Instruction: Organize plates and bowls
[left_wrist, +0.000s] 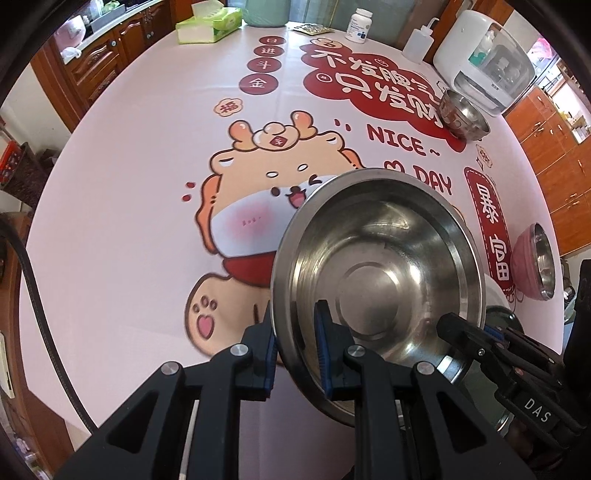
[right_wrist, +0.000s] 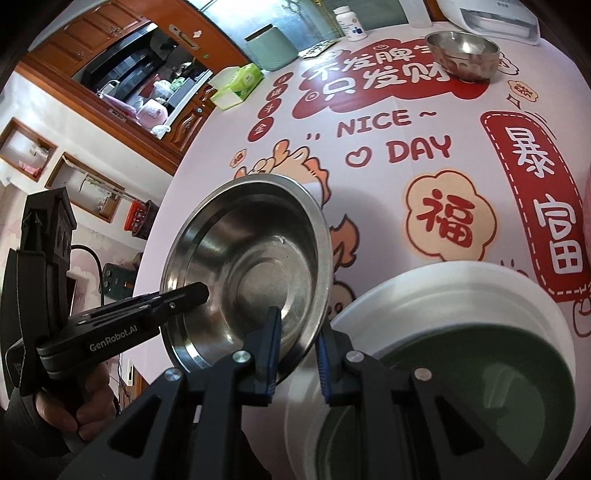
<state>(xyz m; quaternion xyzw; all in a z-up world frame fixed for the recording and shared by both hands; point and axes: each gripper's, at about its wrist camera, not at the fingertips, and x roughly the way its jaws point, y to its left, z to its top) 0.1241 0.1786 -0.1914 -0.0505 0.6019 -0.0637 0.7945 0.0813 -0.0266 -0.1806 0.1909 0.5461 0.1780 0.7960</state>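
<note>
A round table (left_wrist: 122, 229) fills the room's middle, under a pink cloth printed with a cartoon dragon and red Chinese lettering, with carved brown wooden cabinets (left_wrist: 107, 62) behind it. I count three steel bowls in all, plus one white dish. The wide, shallow stainless steel bowl (left_wrist: 376, 273) is held off the cloth, tilted, between the two tools. A smaller deep steel bowl (left_wrist: 463, 116) stands far across the table beside a white countertop appliance (left_wrist: 484, 59). A pink-sided bowl with a steel lining (left_wrist: 537, 266) sits at the right edge. Near the right tool lies the white round dish with a dark green inside (right_wrist: 461, 354).

The left gripper (left_wrist: 295, 347) has its jaws nearly closed, pinching the shallow bowl's rim, one blue pad outside and one inside. The right gripper (right_wrist: 297, 354) does the same on the opposite rim. A hand (right_wrist: 74, 410) wraps the left tool's handle.

A green tissue pack (left_wrist: 210, 26), a white pill bottle (left_wrist: 358, 22) and a clear squeeze bottle (left_wrist: 417, 40) stand at the far edge.
</note>
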